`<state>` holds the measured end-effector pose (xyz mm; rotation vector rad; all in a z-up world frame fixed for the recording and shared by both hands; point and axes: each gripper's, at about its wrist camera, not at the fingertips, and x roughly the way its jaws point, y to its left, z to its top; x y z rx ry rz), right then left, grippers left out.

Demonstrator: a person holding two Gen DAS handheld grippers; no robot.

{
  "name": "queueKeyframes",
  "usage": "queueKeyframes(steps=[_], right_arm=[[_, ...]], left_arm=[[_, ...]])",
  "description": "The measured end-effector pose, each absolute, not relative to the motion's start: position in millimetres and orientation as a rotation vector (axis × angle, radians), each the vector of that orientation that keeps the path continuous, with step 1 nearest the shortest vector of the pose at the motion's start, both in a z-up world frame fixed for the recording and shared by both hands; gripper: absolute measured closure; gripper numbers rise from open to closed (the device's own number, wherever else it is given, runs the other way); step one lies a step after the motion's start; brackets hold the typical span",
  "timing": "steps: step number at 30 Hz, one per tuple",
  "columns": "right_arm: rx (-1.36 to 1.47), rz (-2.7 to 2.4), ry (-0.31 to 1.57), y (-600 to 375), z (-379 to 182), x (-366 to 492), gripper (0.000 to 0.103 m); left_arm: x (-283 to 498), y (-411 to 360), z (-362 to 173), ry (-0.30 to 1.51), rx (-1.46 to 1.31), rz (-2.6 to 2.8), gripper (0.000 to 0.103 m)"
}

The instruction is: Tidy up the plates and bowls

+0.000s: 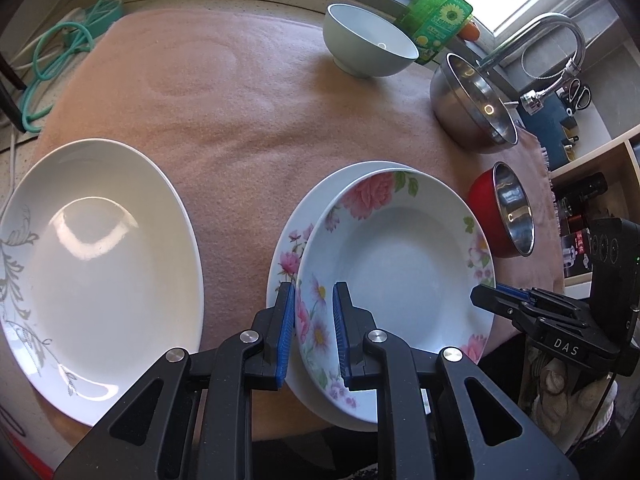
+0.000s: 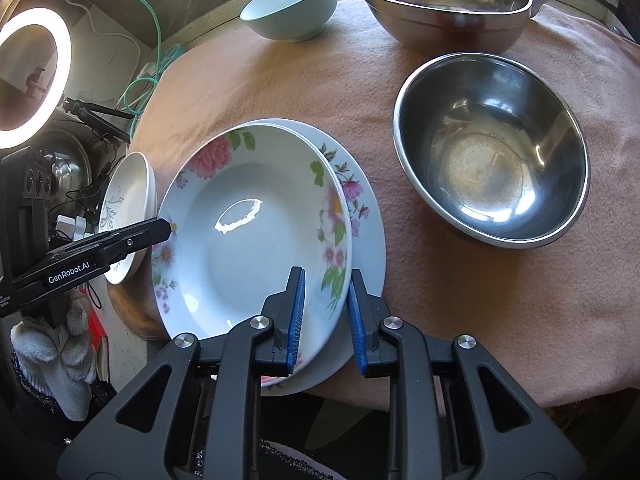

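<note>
two flowered plates sit stacked near the front edge of the counter (image 1: 248,128), which is covered by a pink felt cloth: a deep white plate with pink flowers on its rim (image 1: 396,268) rests on a flatter white floral plate (image 1: 286,248). the left gripper (image 1: 314,334) straddles the deep plate's left rim, one blue pad outside it and one inside; the pads stand close together, and whether they press the rim cannot be told. the right gripper (image 2: 326,318) straddles the opposite rim of the same plate, its pads a little apart and clear of the china, so it grips nothing.

toward the counter's left edge lies a large white oval plate with a grey vine pattern (image 1: 100,276). at the back edge stands a pale green ceramic bowl (image 1: 368,42). along the right side are a big stainless steel bowl (image 1: 472,108) and, nearer the front, a steel bowl with a red outside (image 1: 504,216). a green bottle with a sunflower label (image 1: 440,16) stands behind the pale bowl.
</note>
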<state>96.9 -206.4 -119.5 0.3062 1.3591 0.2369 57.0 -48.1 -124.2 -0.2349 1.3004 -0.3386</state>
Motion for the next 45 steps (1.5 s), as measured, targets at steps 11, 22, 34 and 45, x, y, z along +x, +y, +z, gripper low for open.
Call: queueKeyframes(steps=[11,22,34,45], right_arm=[[0.285,0.205,1.314,-206.9,-106.5,96.6,0.055],[0.295,0.210,1.210,-197.8,-82.2,93.6,0.030],[0.241,0.270,1.142,-159.7,-67.3,106.4,0.022],[0.166,0.376,1.150,-109.3,-68.5,130.8,0.022]], left_arm=[[55.7,-44.9,-122.9,1.295,-0.250,-0.336,0.087],[46.1,-24.8,-105.6,1.235,-0.292,-0.302,0.081],[22.3,29.3,-90.9,1.162,-0.368,-0.167,0.071],[-2.5,98.7,-94.3,1.101,-0.466,0.042,0.071]])
